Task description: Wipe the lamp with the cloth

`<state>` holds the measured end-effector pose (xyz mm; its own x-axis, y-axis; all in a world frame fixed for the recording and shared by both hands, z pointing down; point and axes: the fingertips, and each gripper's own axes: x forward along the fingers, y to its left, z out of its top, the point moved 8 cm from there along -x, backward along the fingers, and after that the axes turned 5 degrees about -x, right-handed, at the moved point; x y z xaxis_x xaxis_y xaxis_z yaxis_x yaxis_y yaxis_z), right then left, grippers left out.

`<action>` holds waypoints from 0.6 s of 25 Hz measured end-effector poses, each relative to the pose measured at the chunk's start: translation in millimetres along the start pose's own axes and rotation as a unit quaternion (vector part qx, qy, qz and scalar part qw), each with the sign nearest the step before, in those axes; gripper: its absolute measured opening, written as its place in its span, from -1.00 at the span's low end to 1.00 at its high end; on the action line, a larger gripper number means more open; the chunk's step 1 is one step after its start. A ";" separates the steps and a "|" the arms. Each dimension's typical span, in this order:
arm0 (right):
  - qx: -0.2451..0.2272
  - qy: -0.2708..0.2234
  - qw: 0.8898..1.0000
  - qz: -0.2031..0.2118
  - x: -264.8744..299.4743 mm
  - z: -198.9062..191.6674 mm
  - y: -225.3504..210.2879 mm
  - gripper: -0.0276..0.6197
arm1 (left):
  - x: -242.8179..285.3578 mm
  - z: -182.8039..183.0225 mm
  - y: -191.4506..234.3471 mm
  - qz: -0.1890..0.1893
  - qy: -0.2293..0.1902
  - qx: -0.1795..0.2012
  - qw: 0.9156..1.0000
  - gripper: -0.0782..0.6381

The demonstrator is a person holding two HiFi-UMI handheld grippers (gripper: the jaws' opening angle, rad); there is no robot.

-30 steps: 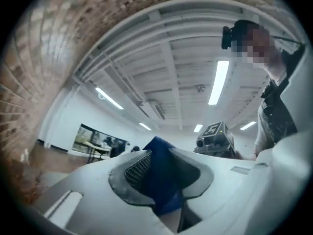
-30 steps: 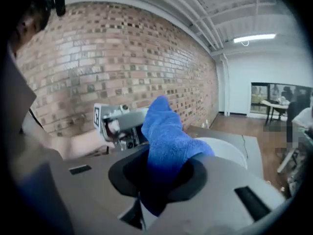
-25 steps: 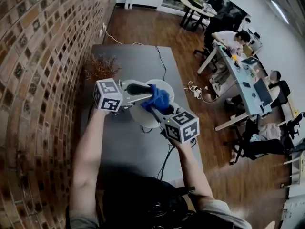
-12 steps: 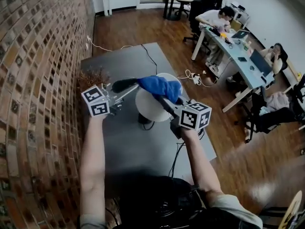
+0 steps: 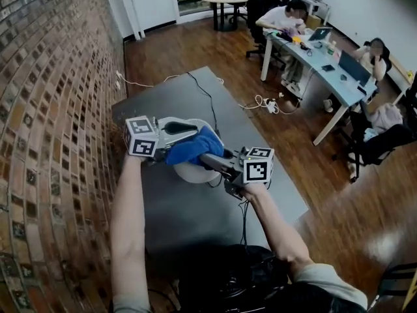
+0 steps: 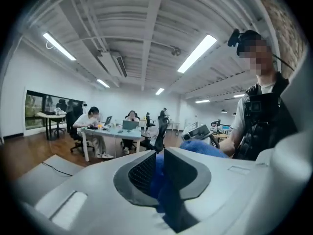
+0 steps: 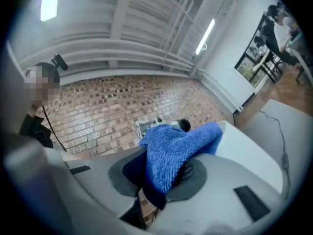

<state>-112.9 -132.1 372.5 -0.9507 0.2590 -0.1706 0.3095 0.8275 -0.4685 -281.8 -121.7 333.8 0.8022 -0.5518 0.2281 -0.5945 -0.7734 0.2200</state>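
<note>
While both grippers clamp one blue cloth [image 5: 192,147] atop the lamp [image 5: 187,173], contents run big to small:

1. brick wall [image 5: 52,109] – left of lamp in head view. Also fills backgrd of right gripper view [image 7: 122,97].
2. grey table [image 5: 195,223] – under lamp. Whole top seen in head view only.
3. office desk [image 5: 326,64] w/ seated people – well right of lamp, farther off. Left gripper view shows it side-on, plus ceiling strip lights [image 6: 196,54] that head view doesn't catch.
4. lamp – white round shade, mid-table, top part covered by cloth. Black cable [image 5: 244,207] lies on table just right of it.
5. cloth – on lamp's top. Ribbed weave clear only in right gripper view [image 7: 171,146].
6. left gripper [image 5: 194,130] – at lamp's wall side. Jaws have just been closing; own view [image 6: 160,156] shows them nipped on a fold of cloth.
7. right gripper [image 5: 207,158] – at lamp's right. Clenched on cloth, which drapes over both jaws in own view [image 7: 164,177].
8. marker cubes – left [image 5: 142,136], right [image 5: 257,165]. Black/white square patterns; seen in head view only.

Writing: print on desk items too small to read.
</note>
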 end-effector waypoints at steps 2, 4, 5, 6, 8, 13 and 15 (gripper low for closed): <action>-0.005 -0.106 0.994 -0.008 -26.1 12.8 -0.2 -0.72 | -0.7 0.7 -1.8 0.010 0.001 0.006 1.000 -0.67; 0.009 -0.211 0.976 -0.044 -61.4 21.3 -3.0 -0.72 | 0.5 1.5 -5.0 0.017 -0.023 0.012 1.000 -0.65; 0.017 -0.245 0.967 -0.070 -78.3 21.5 -4.9 -0.72 | -0.7 3.4 -6.9 0.018 -0.045 0.015 0.999 -0.64; 0.025 -0.265 0.959 -0.099 -93.7 17.8 -7.0 -0.72 | -5.0 7.1 -8.6 0.022 -0.071 0.019 0.997 -0.64; 0.045 -0.266 0.948 -0.170 -120.6 -1.7 -11.4 -0.72 | -27.1 20.1 -6.0 0.056 -0.134 0.026 0.989 -0.64; 0.129 -0.219 0.904 -0.345 -148.6 -80.8 -24.5 -0.72 | -73.2 5.7 47.5 0.193 -0.188 -0.062 0.961 -0.57; 0.146 -0.188 0.906 -0.351 -133.6 -99.5 -34.8 -0.72 | -57.1 -20.7 49.1 0.157 -0.157 -0.097 0.970 -0.51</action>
<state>1.3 -145.9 497.8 -0.8585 -0.5129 0.0007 -0.3242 0.5416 -0.7756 -357.9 -121.7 351.3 0.5384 -0.8425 0.0186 -0.7873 -0.4950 0.3676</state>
